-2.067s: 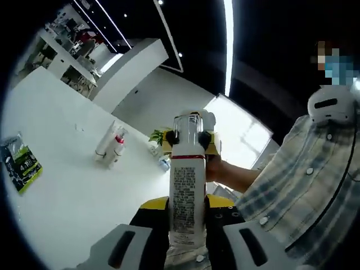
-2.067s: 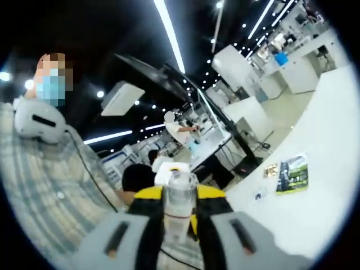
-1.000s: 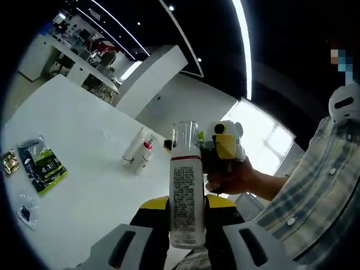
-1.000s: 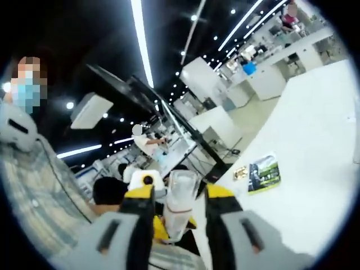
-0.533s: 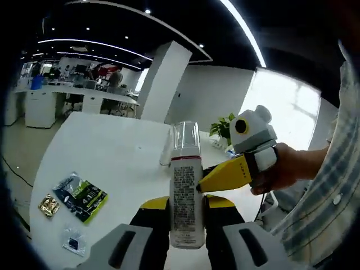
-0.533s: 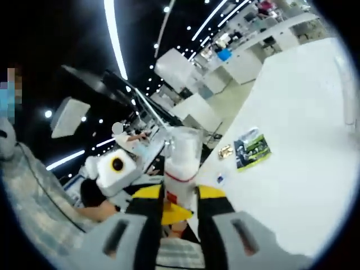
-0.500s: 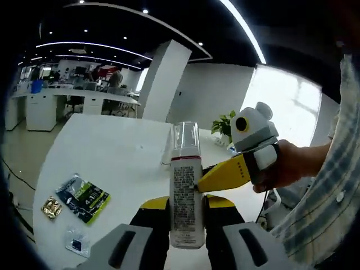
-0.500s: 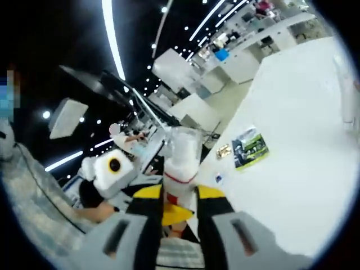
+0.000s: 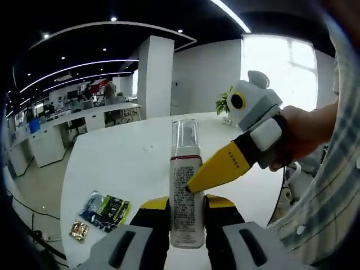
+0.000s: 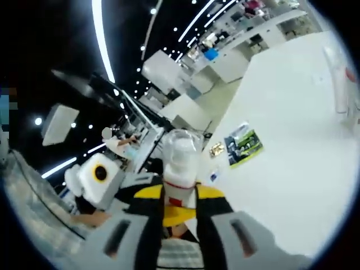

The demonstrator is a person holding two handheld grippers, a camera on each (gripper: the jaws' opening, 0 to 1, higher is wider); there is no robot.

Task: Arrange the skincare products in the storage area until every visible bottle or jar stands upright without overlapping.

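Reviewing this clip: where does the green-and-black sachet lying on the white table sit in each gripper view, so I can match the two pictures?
Left gripper view: the green-and-black sachet lies lower left on the white table, left of the held bottle.
Right gripper view: the sachet sits right of centre, up and right of the bottle.
Shared landmark: the small gold packet beside it.

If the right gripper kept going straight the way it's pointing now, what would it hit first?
Nothing new: the right gripper is already at the white bottle, which the left gripper holds. Its yellow fingers reach the bottle's side, apparently touching, though depth is unclear.
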